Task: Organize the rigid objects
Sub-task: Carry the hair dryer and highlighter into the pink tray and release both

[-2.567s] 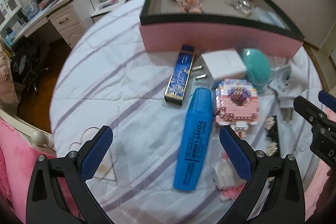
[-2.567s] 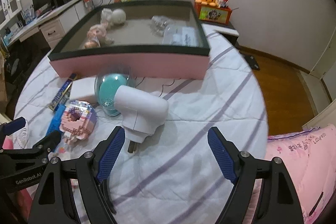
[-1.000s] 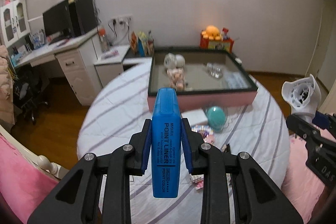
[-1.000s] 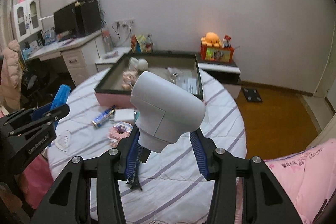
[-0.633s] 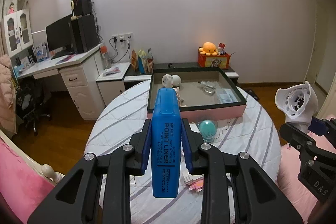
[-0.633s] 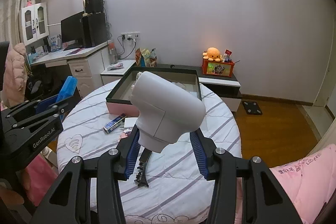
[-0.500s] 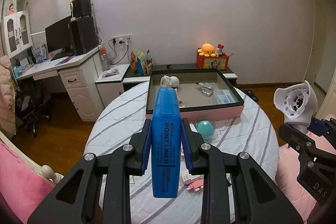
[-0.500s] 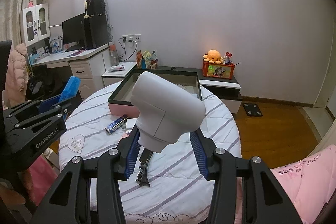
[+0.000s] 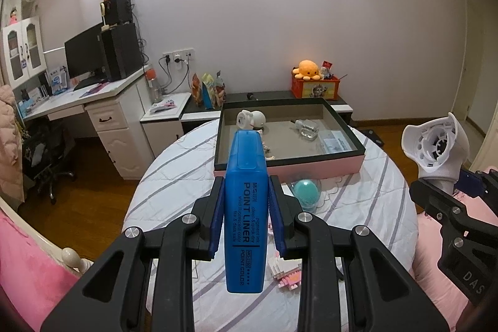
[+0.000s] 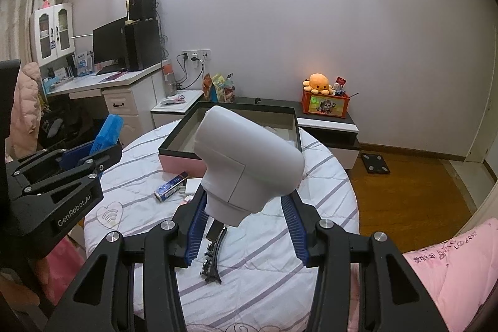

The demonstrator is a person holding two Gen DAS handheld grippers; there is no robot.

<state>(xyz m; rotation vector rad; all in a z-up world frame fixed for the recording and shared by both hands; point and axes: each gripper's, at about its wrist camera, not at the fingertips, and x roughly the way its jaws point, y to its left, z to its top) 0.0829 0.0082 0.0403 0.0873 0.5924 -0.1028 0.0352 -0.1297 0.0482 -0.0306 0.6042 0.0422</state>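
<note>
My left gripper is shut on a blue highlighter marked POINT LINER, held upright high above the round table. In the right wrist view my right gripper is shut on the stubby handle of a white hair dryer, also high over the table. The hair dryer and right gripper show at the right edge of the left wrist view. The left gripper with the highlighter shows at the left of the right wrist view. A pink tray with a black rim stands at the table's far side.
The tray holds a white toy, a glass bottle and a packet. On the striped cloth lie a teal round brush, a pink brick model, a blue-gold box and a black hair clip. A desk stands at left.
Both grippers, open over the table at first, closed on the highlighter and the hair dryer and lifted them. Over the last second both rose a little more and the table looks farther away.
</note>
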